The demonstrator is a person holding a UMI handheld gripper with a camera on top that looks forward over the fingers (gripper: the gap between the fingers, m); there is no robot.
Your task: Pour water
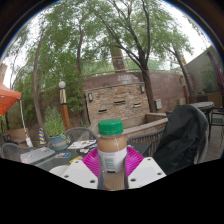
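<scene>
The gripper (112, 172) is clenched on a bottle (112, 153): its 2 white fingers (78, 173) come in from either side, and the magenta pads (93, 160) press against the bottle's lower body on the left and the right. The bottle stands upright in that hold, its long axis vertical and roughly square to the line of the fingers, with a green cap (111, 127) on top, a white label band around the middle and brownish contents above and below it. It sits centred between the fingers, right at their tips, so nothing separates the task's thing from the gripper.

The cap looks to be in place, which suggests pouring cannot begin until it comes off or the bottle is tipped over a receiver. No cup or glass shows near the fingers, so I cannot tell where the liquid is meant to go. The coming move turns on that vertical axis: to pour, the gripper would have to roll so the capped end swings down to 1 side.

Beyond the bottle, low and to the left, a worktop (38, 154) carries a few small items that are too small to name. Farther off stand a stone outdoor fireplace (117, 100), a dark patio chair (185, 135) on the right, an orange umbrella (8, 98) at far left, and tall trees (110, 30) overhead.
</scene>
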